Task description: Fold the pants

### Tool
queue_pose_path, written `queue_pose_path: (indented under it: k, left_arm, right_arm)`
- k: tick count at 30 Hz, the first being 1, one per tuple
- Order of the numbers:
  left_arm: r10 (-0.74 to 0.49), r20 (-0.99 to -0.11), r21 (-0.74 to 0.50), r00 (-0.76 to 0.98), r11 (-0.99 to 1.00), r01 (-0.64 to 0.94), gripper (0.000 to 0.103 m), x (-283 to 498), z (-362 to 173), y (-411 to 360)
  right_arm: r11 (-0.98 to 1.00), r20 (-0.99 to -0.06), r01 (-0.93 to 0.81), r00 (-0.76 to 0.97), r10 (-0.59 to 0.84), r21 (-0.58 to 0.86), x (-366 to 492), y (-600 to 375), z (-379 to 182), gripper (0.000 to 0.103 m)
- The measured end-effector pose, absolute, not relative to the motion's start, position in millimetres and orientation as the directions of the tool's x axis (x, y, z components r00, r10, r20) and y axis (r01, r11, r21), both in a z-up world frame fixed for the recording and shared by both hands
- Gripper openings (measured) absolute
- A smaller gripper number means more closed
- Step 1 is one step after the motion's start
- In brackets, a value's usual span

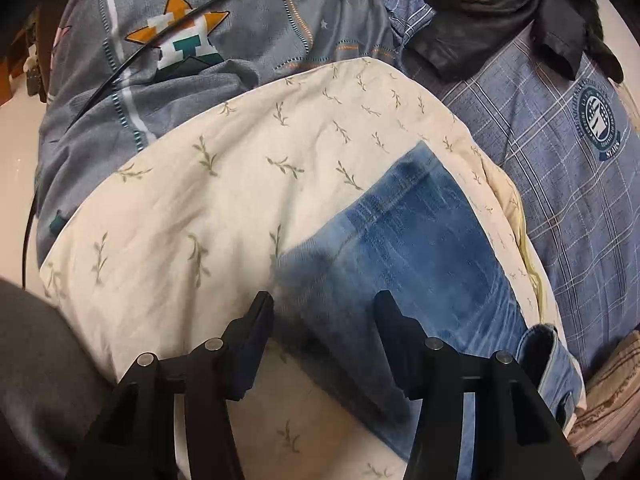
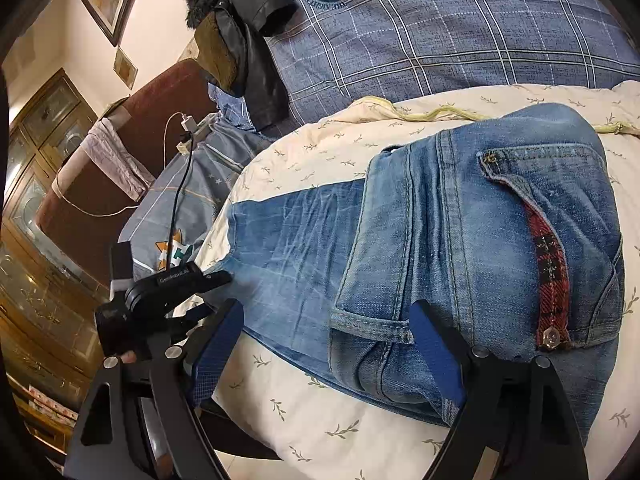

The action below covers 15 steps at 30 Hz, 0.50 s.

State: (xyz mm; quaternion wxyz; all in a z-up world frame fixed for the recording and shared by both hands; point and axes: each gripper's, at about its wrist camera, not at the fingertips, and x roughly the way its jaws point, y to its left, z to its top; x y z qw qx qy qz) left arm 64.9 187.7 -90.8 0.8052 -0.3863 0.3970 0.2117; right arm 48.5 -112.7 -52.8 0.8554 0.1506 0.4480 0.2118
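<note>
Your left hand-held gripper (image 1: pixel 324 312) sits at the bottom centre of the left wrist view, its jaws partly spread and straddling the near corner of the jeans (image 1: pixel 416 248). The fabric lies between the two fingers, but neither pad presses on it that you can see. The denim fills the lower right of that view, lying flat on a cream quilt (image 1: pixel 224 184) printed with small green sprigs. The quilt rests on the bed, over a blue plaid cover (image 1: pixel 560 184) that runs up the right side, with a round crest badge (image 1: pixel 600 124) printed on it at the upper right. A grey cover with an orange star (image 1: pixel 180 28) lies at the upper left, crossed by a black cable (image 1: pixel 120 68). A dark jacket (image 1: pixel 500 28) is bunched at the top right.

In the right wrist view, your right hand-held gripper (image 2: pixel 326 320) stands wide apart at the bottom, one blue-padded finger (image 2: pixel 218 356) left of the jeans (image 2: pixel 480 240) on the quilt (image 2: pixel 312 412), the other (image 2: pixel 432 340) over the folded waist part. It pinches nothing. The jeans stretch from the centre left to the right, with the upper portion folded over; a pocket edge with red plaid trim (image 2: pixel 550 272) and a metal button (image 2: pixel 554 336) shows at the right. Your left hand-held gripper (image 2: pixel 224 278) appears at the centre left, its tip touching the far left end of the denim. A dark headboard (image 2: pixel 132 152) and wooden cabinet (image 2: pixel 36 208) fill the left edge.
</note>
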Motion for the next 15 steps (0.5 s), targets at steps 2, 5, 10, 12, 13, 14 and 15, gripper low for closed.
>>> queue_pose_path:
  k: [2, 5, 10, 12, 13, 14, 15]
  left_arm:
    - [0.051, -0.815, -0.420, 0.578, 0.636, -0.648, 0.049, 68, -93, 183]
    - [0.078, -0.815, -0.396, 0.574, 0.647, -0.651, 0.026, 71, -91, 180]
    - [0.083, -0.749, -0.459, 0.657, 0.651, -0.605, 0.013, 60, -67, 178]
    - [0.131, -0.707, -0.415, 0.695, 0.719, -0.557, 0.012, 59, -43, 160]
    - [0.156, -0.686, -0.372, 0.711, 0.764, -0.527, 0.012, 61, -28, 146]
    - [0.166, -0.671, -0.343, 0.722, 0.794, -0.501, 0.012, 62, -17, 135]
    - [0.168, -0.652, -0.314, 0.739, 0.828, -0.465, 0.012, 62, -4, 122]
  right_arm:
    - [0.859, -0.698, -0.229, 0.506, 0.507, 0.458, 48, -113, -52, 0.086]
    - [0.855, -0.694, -0.232, 0.505, 0.513, 0.463, 48, -112, -50, 0.086]
    - [0.855, -0.686, -0.231, 0.517, 0.512, 0.465, 46, -115, -44, 0.086]
    - [0.848, -0.682, -0.219, 0.514, 0.520, 0.482, 48, -120, -42, 0.086]
    - [0.843, -0.681, -0.215, 0.507, 0.528, 0.494, 49, -123, -40, 0.086]
    - [0.829, -0.672, -0.214, 0.500, 0.547, 0.516, 52, -128, -35, 0.086]
    - [0.815, -0.663, -0.210, 0.490, 0.566, 0.541, 55, -134, -30, 0.086]
